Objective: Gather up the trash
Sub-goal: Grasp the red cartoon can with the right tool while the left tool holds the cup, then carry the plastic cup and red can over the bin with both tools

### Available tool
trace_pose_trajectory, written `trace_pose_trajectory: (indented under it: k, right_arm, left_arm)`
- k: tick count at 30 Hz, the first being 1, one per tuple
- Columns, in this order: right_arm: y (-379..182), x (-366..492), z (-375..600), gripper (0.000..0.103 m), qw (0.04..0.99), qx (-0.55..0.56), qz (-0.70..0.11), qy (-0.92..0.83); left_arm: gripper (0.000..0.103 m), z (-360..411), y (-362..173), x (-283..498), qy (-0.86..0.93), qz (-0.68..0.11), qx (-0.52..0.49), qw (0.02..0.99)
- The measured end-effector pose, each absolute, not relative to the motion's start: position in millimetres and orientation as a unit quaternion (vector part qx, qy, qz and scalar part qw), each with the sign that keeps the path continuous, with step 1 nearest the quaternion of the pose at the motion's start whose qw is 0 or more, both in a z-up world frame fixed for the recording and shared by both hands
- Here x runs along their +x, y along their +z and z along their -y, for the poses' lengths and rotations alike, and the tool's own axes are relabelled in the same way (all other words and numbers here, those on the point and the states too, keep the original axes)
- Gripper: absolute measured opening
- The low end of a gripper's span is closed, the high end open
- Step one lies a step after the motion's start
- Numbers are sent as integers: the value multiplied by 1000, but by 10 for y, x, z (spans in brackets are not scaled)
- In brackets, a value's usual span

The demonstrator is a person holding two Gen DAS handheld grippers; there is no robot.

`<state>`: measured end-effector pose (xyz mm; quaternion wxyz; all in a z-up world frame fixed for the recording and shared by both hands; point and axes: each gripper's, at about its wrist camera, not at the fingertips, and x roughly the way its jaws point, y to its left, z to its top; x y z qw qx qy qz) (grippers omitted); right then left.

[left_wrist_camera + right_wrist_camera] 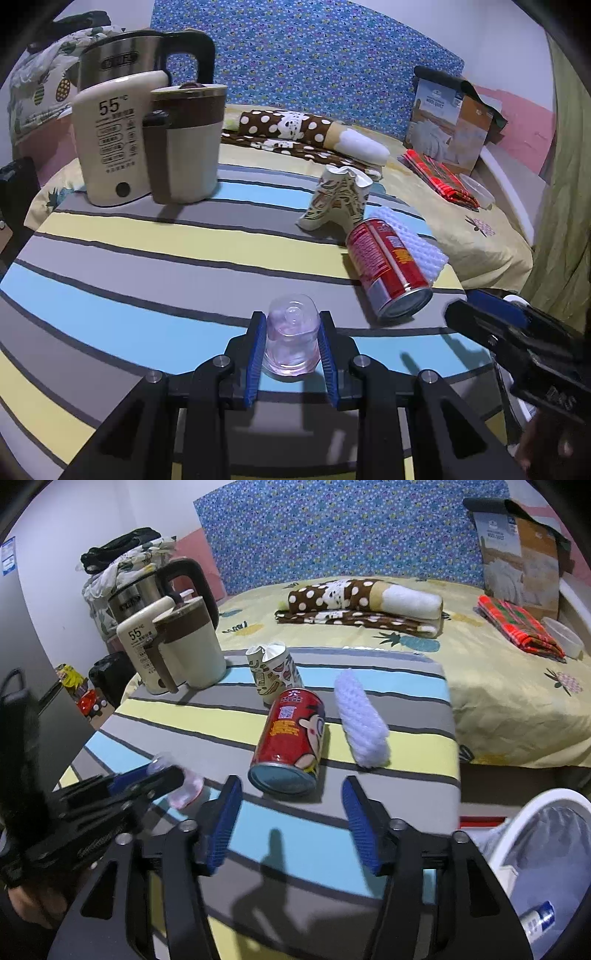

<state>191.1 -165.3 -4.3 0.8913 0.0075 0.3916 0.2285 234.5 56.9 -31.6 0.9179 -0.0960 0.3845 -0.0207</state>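
Striped cloth (147, 280) covers the table beside a bed. At the table's near edge, a small clear plastic bottle (291, 338) lies between the pads of the left gripper (291, 354), which is clamped on it. Further in, toward the right edge, a red can (291, 738) lies on its side, base toward the right gripper (291, 823), whose jaws stand apart with nothing between them. Just beyond the can sit a crumpled paper cup (273, 672) and a white foam sleeve (362, 723). A white bin (546, 812) stands off the near right corner.

Recommended procedure: advance the right gripper until both pads straddle the can's body, not its rim. Close squarely across the can to prevent rolling. Keep the left grip firm; the bottle is smooth.
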Motion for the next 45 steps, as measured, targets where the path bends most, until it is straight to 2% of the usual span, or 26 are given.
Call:
trace_pose_trajectory:
  k: [15,16,17,18,45]
  right_arm:
    - [-268,2191,1439,67,881,-4,-423,209]
    - [-273,2196,1443,65,879,-1,-428,209]
    - [-275,2192,1450,57,878,2,-431,210]
    - [-267,2176,1461,56,877,6,-430,212]
    - [231,1325,1807,55,908,0,-359,214]
  left_arm:
    - [28,-711,-377,2312,-23,-388,-108,915]
    - [28,-711,-381,2315,-23,-388,-108,915]
    - [28,-704,-383,2312,-23,-389,-107,915]
    - [28,-702,-384,2308,-24,-389,-106,915]
    - [28,-334,-161,1647,-59,-378,-73,921]
